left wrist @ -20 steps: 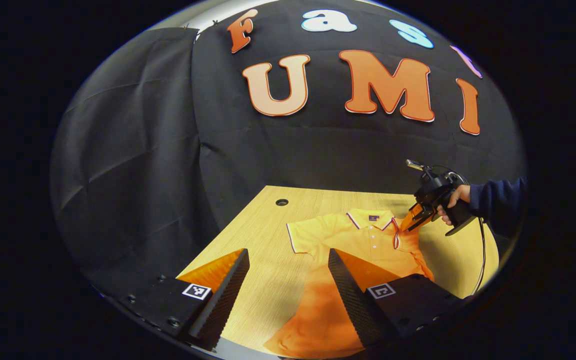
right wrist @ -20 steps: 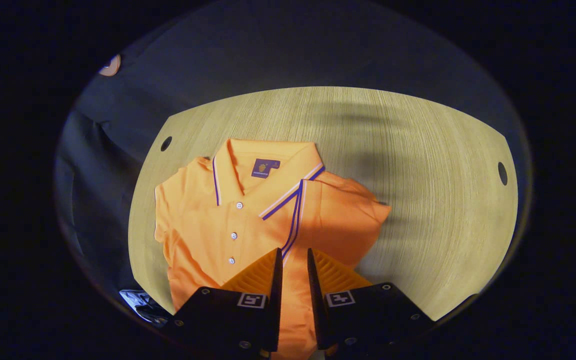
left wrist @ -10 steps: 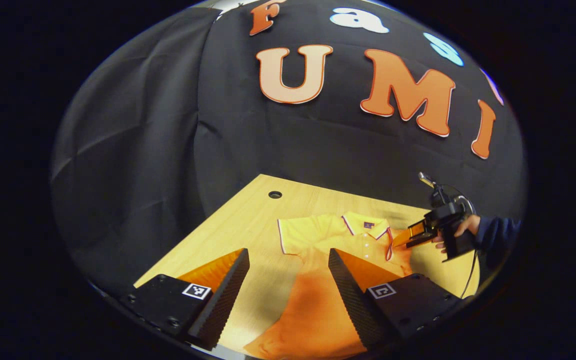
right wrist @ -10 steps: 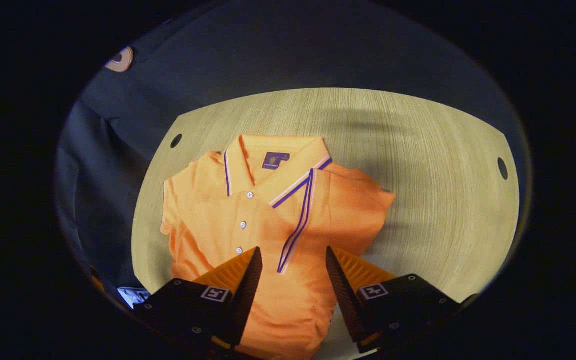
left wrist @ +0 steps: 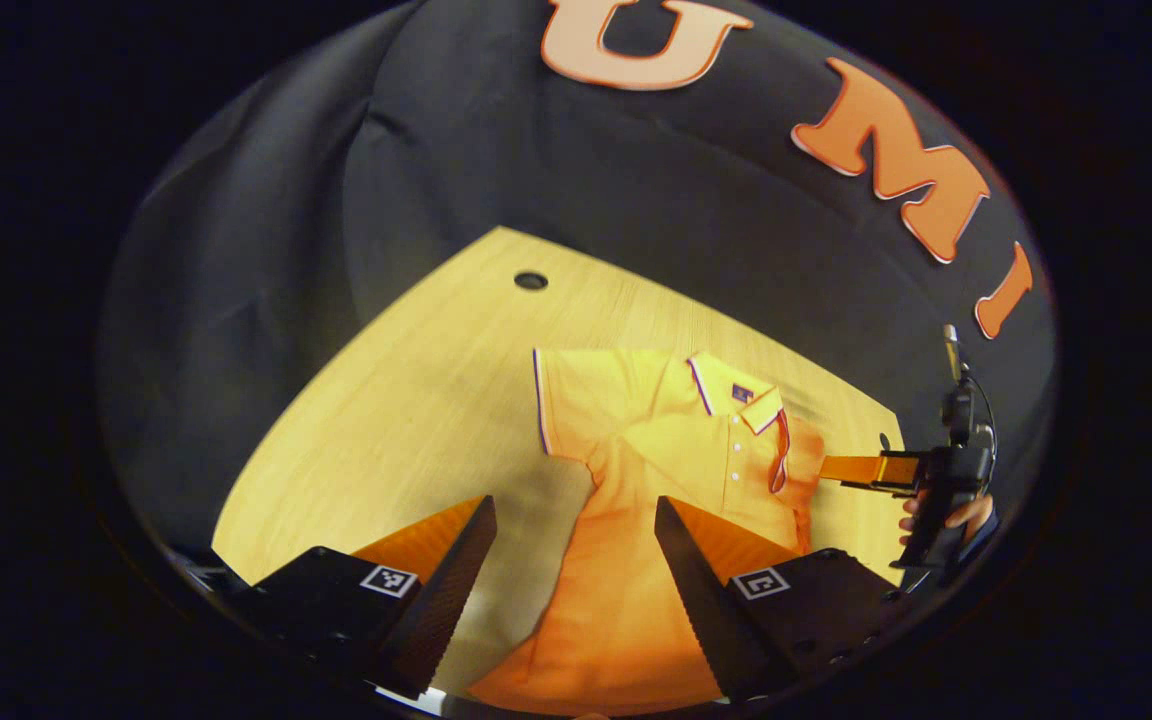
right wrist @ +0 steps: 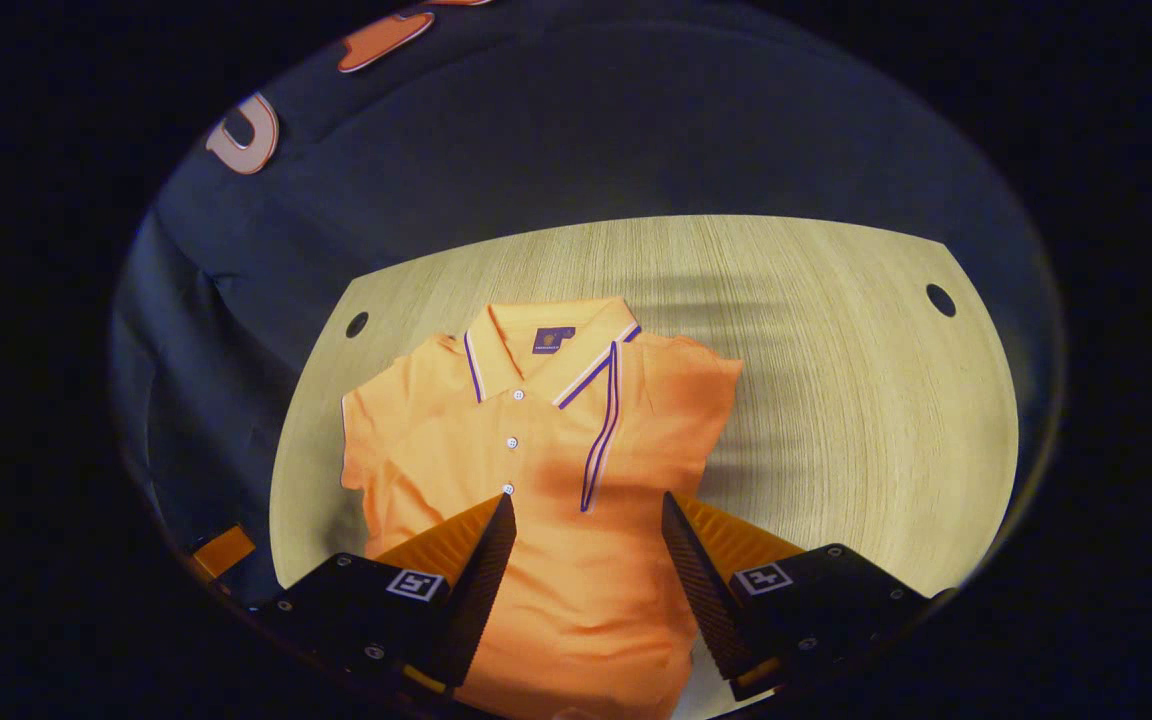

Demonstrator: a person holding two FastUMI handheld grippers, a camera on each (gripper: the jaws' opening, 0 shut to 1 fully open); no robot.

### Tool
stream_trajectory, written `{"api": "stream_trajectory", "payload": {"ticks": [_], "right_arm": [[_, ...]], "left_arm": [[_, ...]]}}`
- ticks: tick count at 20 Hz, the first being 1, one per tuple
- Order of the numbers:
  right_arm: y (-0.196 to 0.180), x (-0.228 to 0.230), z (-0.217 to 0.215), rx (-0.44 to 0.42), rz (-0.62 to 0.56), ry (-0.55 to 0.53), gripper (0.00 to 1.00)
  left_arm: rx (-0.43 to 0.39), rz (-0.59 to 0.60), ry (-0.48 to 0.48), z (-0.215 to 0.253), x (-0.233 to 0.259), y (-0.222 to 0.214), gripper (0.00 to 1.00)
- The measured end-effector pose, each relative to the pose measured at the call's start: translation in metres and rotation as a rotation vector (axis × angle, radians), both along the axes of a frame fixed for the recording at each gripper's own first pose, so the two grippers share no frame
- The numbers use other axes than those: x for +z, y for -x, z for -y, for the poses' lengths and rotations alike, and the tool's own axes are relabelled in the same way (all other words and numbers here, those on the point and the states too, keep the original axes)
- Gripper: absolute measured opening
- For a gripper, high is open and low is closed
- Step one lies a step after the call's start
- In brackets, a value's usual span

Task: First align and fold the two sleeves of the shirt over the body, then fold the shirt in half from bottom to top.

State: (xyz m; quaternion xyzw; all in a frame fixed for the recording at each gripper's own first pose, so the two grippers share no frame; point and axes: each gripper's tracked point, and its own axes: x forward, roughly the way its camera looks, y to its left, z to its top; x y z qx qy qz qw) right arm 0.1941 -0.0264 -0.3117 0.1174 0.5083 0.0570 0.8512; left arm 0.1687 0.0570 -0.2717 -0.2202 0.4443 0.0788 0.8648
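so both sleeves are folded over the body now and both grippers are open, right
Not quite. One sleeve lies folded over the shirt, its striped cuff on the chest. The other sleeve is spread flat on the table, as the left gripper view shows. The left gripper and right gripper are both open.

a second ago the right gripper (right wrist: 584, 545) had its fingers nearly together at the striped edge of the folded sleeve (right wrist: 671, 405) on the orange collared shirt (right wrist: 536, 470). now they are wide apart and pulled back, and the sleeve lies flat. the left gripper (left wrist: 574, 560) has tipped down toward the table (left wrist: 416, 400).
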Motion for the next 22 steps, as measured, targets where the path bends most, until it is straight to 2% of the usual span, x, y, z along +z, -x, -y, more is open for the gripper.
{"api": "stream_trajectory", "payload": {"ticks": [2, 8, 13, 19, 22], "right_arm": [[0.014, 0.007, 0.005, -0.036, 0.022, 0.015, 0.9], [0.057, 0.03, 0.017, -0.133, 0.093, 0.096, 0.9], [0.097, 0.043, 0.016, -0.217, 0.118, 0.125, 0.93], [0.147, 0.033, 0.011, -0.259, 0.061, 0.117, 0.95], [0.167, 0.023, 0.01, -0.263, 0.026, 0.112, 0.96]], "left_arm": [[-0.011, -0.079, 0.048, -0.01, -0.016, -0.014, 0.99], [-0.129, -0.206, 0.032, -0.016, -0.055, -0.058, 0.98], [-0.193, -0.312, 0.047, -0.021, -0.079, -0.099, 0.96], [-0.26, -0.415, -0.056, -0.034, -0.113, -0.127, 0.96], [-0.253, -0.45, -0.072, -0.033, -0.13, -0.134, 0.96]]}}
